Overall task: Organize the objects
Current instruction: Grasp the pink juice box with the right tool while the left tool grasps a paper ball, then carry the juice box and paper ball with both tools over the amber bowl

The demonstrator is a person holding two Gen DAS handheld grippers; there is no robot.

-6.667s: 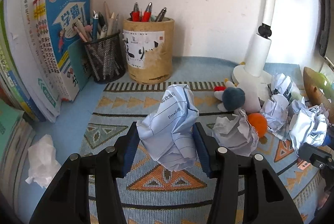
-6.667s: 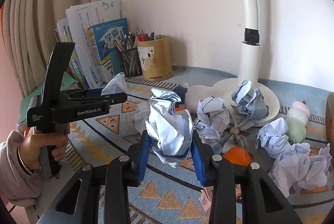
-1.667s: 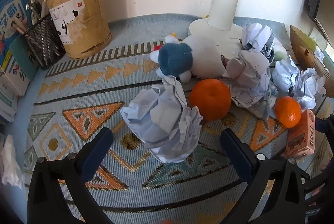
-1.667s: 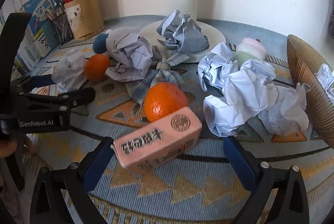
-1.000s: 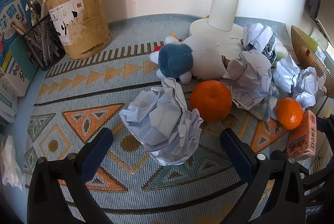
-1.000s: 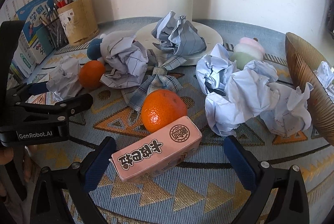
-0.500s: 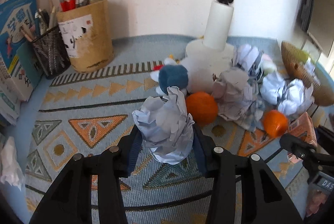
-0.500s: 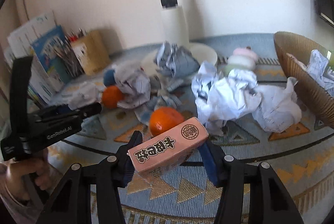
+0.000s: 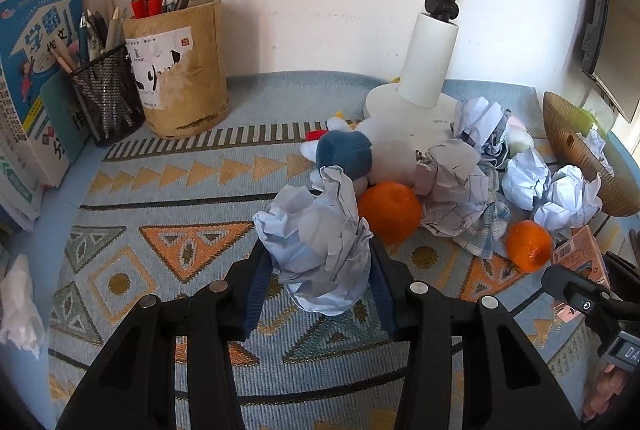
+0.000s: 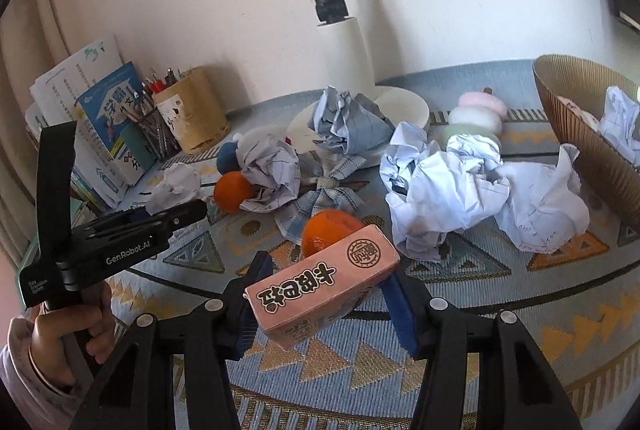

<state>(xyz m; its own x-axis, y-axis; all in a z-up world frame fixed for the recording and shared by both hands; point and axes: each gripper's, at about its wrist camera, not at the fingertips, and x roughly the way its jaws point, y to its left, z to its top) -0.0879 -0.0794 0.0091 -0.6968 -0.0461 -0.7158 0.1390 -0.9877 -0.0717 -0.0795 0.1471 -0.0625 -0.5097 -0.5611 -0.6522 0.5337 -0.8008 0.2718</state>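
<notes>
My left gripper (image 9: 318, 282) is shut on a crumpled ball of pale blue paper (image 9: 316, 242), held just above the patterned mat. My right gripper (image 10: 324, 298) is shut on a pink carton with dark lettering (image 10: 324, 288), lifted off the mat and tilted. Seen from the right wrist view, the left gripper (image 10: 176, 211) stands at the left in a person's hand (image 10: 64, 334). Two oranges (image 9: 390, 211) (image 9: 528, 246) lie among several other crumpled papers (image 10: 444, 185). A blue and white plush toy (image 9: 346, 153) lies by the lamp base.
A white lamp (image 9: 424, 77) stands at the back. A brown ribbed bowl (image 10: 588, 133) with paper in it sits at the right. A bamboo pen pot (image 9: 180, 69), a mesh pen cup (image 9: 106, 97) and books (image 9: 36, 69) fill the back left. A white tissue (image 9: 18, 306) lies at the left edge.
Both grippers went from wide open to shut, the left on the paper ball, the right on the pink carton. Both have lifted and tilted up a little since.
</notes>
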